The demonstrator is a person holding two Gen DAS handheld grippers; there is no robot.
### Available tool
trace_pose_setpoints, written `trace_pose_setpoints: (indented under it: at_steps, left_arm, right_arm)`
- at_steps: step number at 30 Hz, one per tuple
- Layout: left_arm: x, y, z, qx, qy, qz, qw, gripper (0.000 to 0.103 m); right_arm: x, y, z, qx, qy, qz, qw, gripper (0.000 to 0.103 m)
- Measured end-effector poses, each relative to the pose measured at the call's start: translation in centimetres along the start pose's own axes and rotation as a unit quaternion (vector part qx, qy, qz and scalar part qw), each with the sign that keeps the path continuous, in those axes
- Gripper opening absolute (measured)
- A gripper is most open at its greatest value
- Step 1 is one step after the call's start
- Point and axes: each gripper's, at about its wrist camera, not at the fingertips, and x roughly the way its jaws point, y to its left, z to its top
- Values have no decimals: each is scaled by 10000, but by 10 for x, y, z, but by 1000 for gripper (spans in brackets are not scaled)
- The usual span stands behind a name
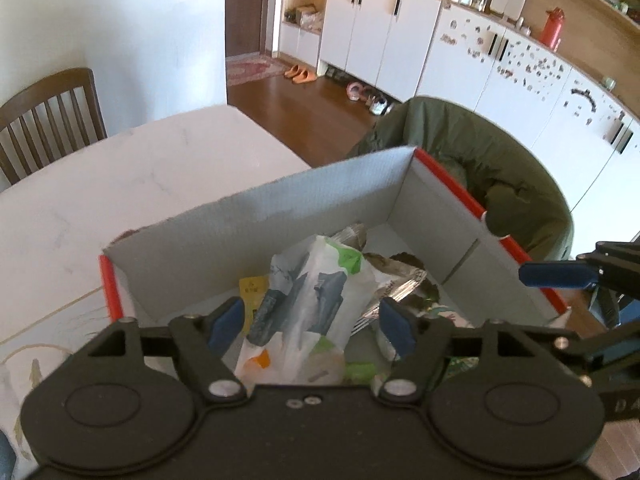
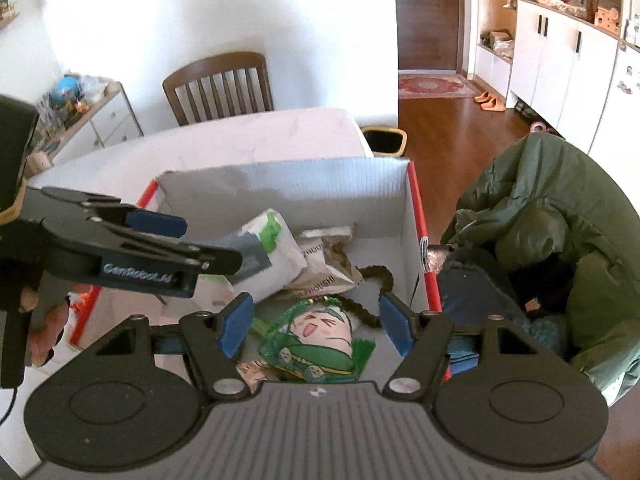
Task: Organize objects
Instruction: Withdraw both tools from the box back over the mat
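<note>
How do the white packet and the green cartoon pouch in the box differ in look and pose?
The white packet is plain white with grey and green print; the cartoon pouch is mostly green with a drawn face. The packet leans propped up on the pile under the left gripper; the pouch lies flat beneath the right gripper. Both sit inside the box.

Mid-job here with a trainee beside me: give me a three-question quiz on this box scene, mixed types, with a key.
1. True or false: both the left gripper and the right gripper are open and hold nothing.
2. The green cartoon-character pouch lies: A) inside the box; B) on the wooden chair; C) on the floor.
3. Fill in: the box's rim edges are coloured ____.

Key: 1 true; 2 A; 3 red.
</note>
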Motion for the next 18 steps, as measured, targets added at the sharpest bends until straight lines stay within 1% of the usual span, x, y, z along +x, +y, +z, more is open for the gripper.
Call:
trace_pose_setpoints:
  at_steps: [3, 6, 12, 16, 18]
  left_arm:
    - [-14, 5, -2, -25, -116, -65, 9999, 74]
    - [-30, 12, -5, -74, -243, -113, 9996, 75]
    - [-61, 27, -13, -102, -483, -172, 9986, 79]
    - [-78, 40, -21, -110, -580, -178, 9981, 81]
    - [-86, 47, -25, -127, -630, -176, 9978, 82]
  right_arm:
    - [-10, 8, 1, 41, -126, 12, 9999, 69]
    - [-20, 17, 3, 111, -273, 26, 9996, 72]
    - [-33, 40, 5, 210, -465, 103, 9986, 73]
    - [-38, 53, 5, 336, -545, 154, 9978, 79]
    - [-39, 60, 4, 376, -564, 176, 9975, 80]
